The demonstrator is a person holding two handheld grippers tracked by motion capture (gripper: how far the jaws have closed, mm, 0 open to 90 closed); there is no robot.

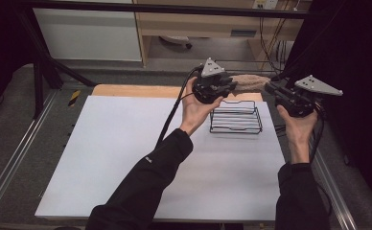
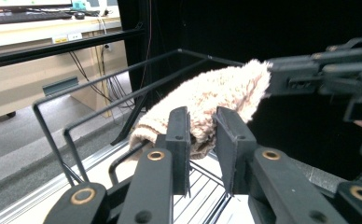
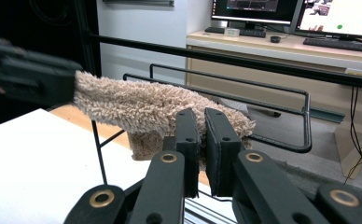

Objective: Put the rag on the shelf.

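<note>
Grippers L (image 1: 225, 86) & R (image 1: 270, 88) each clamp fuzzy sock (image 1: 249, 82) ends above wire rack (image 1: 236, 117)

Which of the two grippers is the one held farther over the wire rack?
The left gripper: it sits above the rack's back edge, while the right gripper is off past the rack's right side. Both hold the fuzzy cloth between them.

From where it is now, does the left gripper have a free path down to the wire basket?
Probably not yet: the left gripper is shut on the fuzzy cloth, stretched above the wire basket.
</note>
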